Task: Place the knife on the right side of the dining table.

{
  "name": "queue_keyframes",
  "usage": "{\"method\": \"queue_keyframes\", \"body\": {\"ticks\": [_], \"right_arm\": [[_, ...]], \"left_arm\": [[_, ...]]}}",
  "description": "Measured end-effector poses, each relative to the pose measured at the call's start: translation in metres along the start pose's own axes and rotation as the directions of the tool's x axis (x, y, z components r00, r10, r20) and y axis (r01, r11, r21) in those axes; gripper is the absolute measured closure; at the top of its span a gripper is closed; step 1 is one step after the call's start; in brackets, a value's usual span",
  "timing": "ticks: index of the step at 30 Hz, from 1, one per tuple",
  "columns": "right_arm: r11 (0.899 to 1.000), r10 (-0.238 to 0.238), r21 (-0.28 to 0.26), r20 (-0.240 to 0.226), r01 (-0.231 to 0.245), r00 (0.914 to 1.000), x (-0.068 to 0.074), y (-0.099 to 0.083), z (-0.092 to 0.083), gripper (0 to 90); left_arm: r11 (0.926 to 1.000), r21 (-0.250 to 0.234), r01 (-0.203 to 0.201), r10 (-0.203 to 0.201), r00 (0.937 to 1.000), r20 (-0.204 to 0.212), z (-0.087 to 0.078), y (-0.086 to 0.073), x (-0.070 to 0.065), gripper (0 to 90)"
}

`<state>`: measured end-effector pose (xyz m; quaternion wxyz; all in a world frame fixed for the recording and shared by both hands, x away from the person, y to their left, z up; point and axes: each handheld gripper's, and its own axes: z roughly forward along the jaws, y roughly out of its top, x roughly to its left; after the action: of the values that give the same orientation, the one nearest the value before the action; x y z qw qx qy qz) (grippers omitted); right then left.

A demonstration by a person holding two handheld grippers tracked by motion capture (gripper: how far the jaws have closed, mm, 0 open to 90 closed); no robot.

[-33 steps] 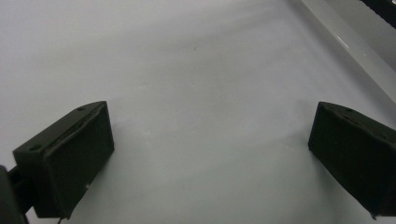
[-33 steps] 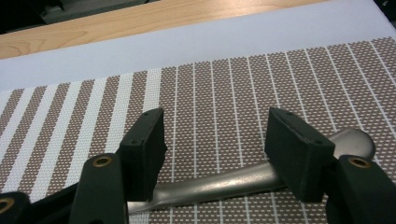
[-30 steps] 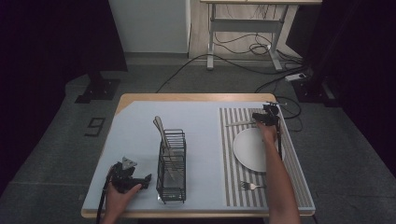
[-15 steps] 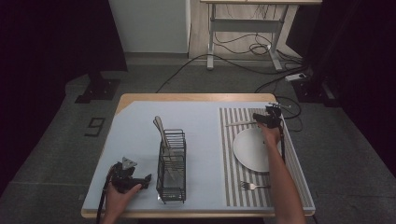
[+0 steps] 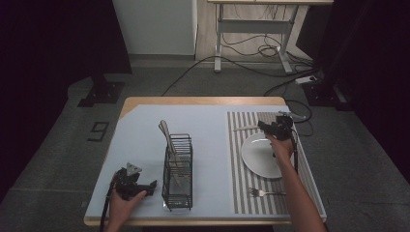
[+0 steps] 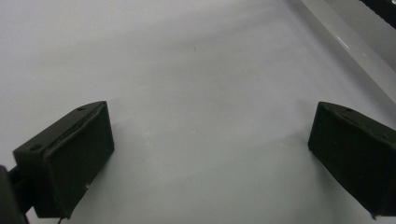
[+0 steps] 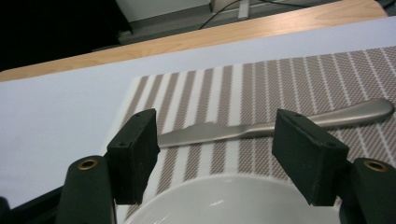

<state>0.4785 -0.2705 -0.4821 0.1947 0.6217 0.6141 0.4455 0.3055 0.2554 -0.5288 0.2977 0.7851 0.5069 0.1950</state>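
One table (image 5: 145, 102), wood edge, pale blue sheet over most of the top. One striped placemat (image 5: 237, 169) on the 3 o'clock side.

On the placemat: one white plate (image 5: 258, 157), one knife (image 5: 245, 128) lying flat at the plate's 12 o'clock, one fork (image 5: 263, 193) lying flat at the plate's 6 o'clock. Knife and fork both clear of the plate rim.

One black wire caddy (image 5: 177, 171) near table centre, standing upright. Utensil handles lean out of it toward 11 o'clock; at least two, exact count not readable.

Right gripper (image 5: 271, 127): above the plate's 12 o'clock rim, just beside the knife. Jaws have just been opening and now stand wide apart. In the right gripper view the knife (image 7: 261, 127) lies on the mat beyond the pads, blade toward 9 o'clock, handle toward 3 o'clock; nothing pinched, pads not touching it. Plate rim (image 7: 224, 196) directly below the jaws.

Left gripper (image 5: 145, 186): at the caddy's 9 o'clock, near the table's 7 o'clock corner, low over bare sheet. Jaws spread wide and empty in the left gripper view (image 6: 210, 158).

Two grippers, both holding nothing.
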Motion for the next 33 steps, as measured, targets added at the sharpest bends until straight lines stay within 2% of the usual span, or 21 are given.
{"method": "queue_keyframes", "body": {"ticks": [3,6,7,8,11,12,13,14,15,16,17,18,19,22,26,27,28,30,31,32,33], "right_arm": [[1.000,-0.012,-0.005,-0.016,0.012,0.9998,0.006,-0.005,-0.007,31.3],[0.999,-0.039,-0.022,-0.067,0.038,0.9970,0.017,-0.015,-0.024,31.4],[0.999,-0.039,-0.022,-0.067,0.038,0.9970,0.017,-0.015,-0.024,31.4],[0.998,-0.057,-0.029,-0.111,0.054,0.9922,0.022,-0.021,-0.032,31.4],[0.996,-0.080,-0.038,-0.138,0.075,0.9872,0.028,-0.028,-0.040,31.4],[0.996,-0.088,-0.040,-0.154,0.082,0.9841,0.032,-0.032,-0.044,31.4],[0.994,-0.105,-0.043,-0.187,0.099,0.9767,0.040,-0.040,-0.052,31.4],[0.993,-0.120,-0.046,-0.199,0.113,0.9725,0.046,-0.044,-0.055,31.3],[0.993,-0.120,-0.046,-0.199,0.113,0.9725,0.046,-0.044,-0.055,31.3],[0.988,-0.155,-0.040,-0.220,0.150,0.9631,0.057,-0.052,-0.061,31.3],[0.986,-0.164,-0.041,-0.230,0.159,0.9593,0.062,-0.057,-0.064,31.3],[0.986,-0.164,-0.041,-0.230,0.159,0.9593,0.062,-0.057,-0.064,31.3],[0.985,-0.175,-0.032,-0.255,0.172,0.9510,0.072,-0.065,-0.068,31.3],[0.979,-0.201,-0.028,-0.282,0.201,0.9383,0.087,-0.075,-0.072,31.3],[0.974,-0.220,-0.019,-0.321,0.226,0.9210,0.104,-0.088,-0.073,31.2],[0.974,-0.220,-0.019,-0.321,0.226,0.9210,0.104,-0.088,-0.073,31.2],[0.972,-0.228,-0.018,-0.337,0.236,0.9134,0.112,-0.095,-0.071,31.2],[0.968,-0.236,-0.003,-0.348,0.251,0.9074,0.118,-0.101,-0.067,30.8],[0.968,-0.236,-0.003,-0.348,0.251,0.9074,0.118,-0.101,-0.067,30.8],[0.963,-0.250,0.004,-0.351,0.268,0.9024,0.120,-0.104,-0.064,30.3],[0.961,-0.256,0.011,-0.350,0.277,0.9010,0.122,-0.107,-0.062,30.3]], "left_arm": [[1.0000,0.000,0.000,0.000,1.0000,0.000,0.000,0.000,0.000,0.0],[1.0000,0.002,0.001,-0.001,1.0000,0.001,0.000,0.000,0.000,0.0],[1.0000,0.002,0.001,-0.001,1.0000,0.001,0.000,0.000,0.000,0.0],[1.0000,0.002,0.000,0.000,1.0000,0.001,0.000,0.000,0.000,0.0],[1.0000,0.002,0.002,-0.002,1.0000,0.001,0.000,0.000,0.000,0.0],[1.0000,0.002,0.001,-0.001,1.0000,0.001,0.000,0.000,0.000,0.0],[1.0000,0.000,0.004,-0.004,1.0000,0.001,0.000,0.000,0.000,0.0],[1.0000,0.001,0.004,-0.004,1.0000,0.001,0.000,0.000,0.000,0.0],[1.0000,0.001,0.004,-0.004,1.0000,0.001,0.000,0.000,0.000,0.0],[1.0000,0.001,0.004,-0.004,1.0000,0.001,0.000,0.000,0.000,0.0],[1.0000,0.001,0.004,-0.004,1.0000,0.001,0.000,0.000,0.000,0.0],[1.0000,0.001,0.004,-0.004,1.0000,0.001,0.000,0.000,0.000,0.0],[1.0000,0.001,0.004,-0.004,1.0000,0.001,0.000,0.000,0.000,0.0],[1.0000,0.000,0.003,-0.003,1.0000,0.001,0.000,0.000,0.000,0.0],[1.0000,0.000,0.004,-0.004,1.0000,0.001,0.000,0.000,0.000,0.0],[1.0000,0.000,0.004,-0.004,1.0000,0.001,0.000,0.000,0.000,0.0],[1.0000,0.000,0.004,-0.004,1.0000,0.001,0.000,0.000,0.000,0.0],[1.0000,0.001,0.004,-0.004,1.0000,0.001,0.000,0.000,0.000,0.0],[1.0000,0.001,0.004,-0.004,1.0000,0.001,0.000,0.000,0.000,0.0],[1.0000,0.001,0.004,-0.004,1.0000,0.001,0.000,0.000,0.000,0.0],[1.0000,0.001,0.004,-0.004,1.0000,0.001,0.000,0.000,0.000,0.0]]}}
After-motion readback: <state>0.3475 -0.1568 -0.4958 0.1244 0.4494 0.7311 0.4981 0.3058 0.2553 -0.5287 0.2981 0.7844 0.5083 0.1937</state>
